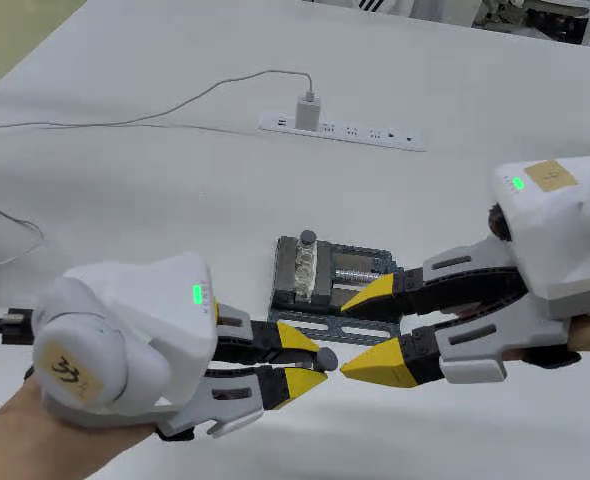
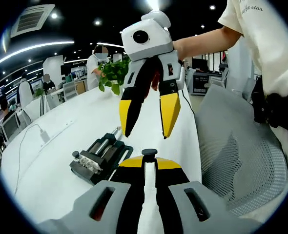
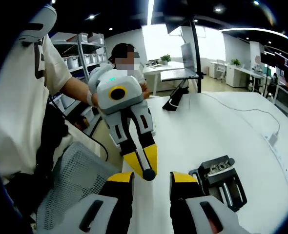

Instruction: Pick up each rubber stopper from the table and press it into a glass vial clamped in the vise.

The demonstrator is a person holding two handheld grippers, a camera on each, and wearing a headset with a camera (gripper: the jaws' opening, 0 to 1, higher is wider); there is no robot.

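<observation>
The left tool [image 1: 310,368] pinches a dark rubber stopper [image 1: 326,358] between its yellow tips, on the near side of the vise [image 1: 327,285] that stands on the white surface [image 1: 155,200] with glass vials [image 1: 305,268] clamped in it. The right tool [image 1: 360,335], jaws spread, faces it tip to tip. The stopper is just short of the right tool's lower jaw and apart from the vise.

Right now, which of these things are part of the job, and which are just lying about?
Job: rubber stopper pinched in the left claw, open right claw, vise, glass vials in it.
Lying about: power strip, charger, white cable.
</observation>
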